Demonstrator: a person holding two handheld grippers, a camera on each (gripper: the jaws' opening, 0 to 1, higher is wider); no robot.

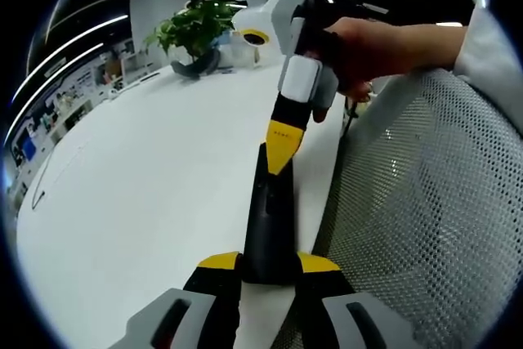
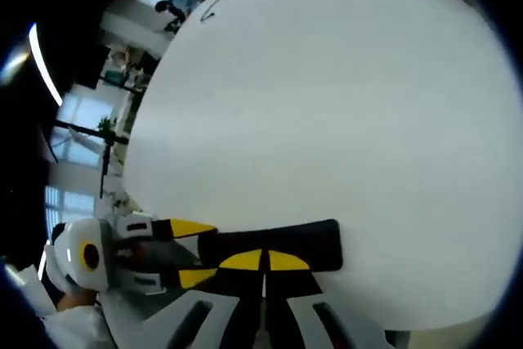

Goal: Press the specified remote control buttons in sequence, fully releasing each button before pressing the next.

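Note:
A slim black remote control (image 1: 270,210) lies lengthwise along the edge of the white table (image 1: 147,169). My left gripper (image 1: 270,261) is shut on its near end, one yellow tip on each side. My right gripper (image 1: 282,140), held by a hand (image 1: 368,46), comes down from above with its jaws shut, and its yellow tips touch the remote's top face near the far end. In the right gripper view, the shut tips of my right gripper (image 2: 264,261) rest on the remote (image 2: 315,243), and the left gripper (image 2: 192,251) clamps its end from the left.
A potted green plant (image 1: 196,30) stands at the far end of the table. A grey mesh chair back (image 1: 409,202) is close beside the table edge on the right. A wide bare stretch of tabletop (image 2: 327,104) lies beyond the remote.

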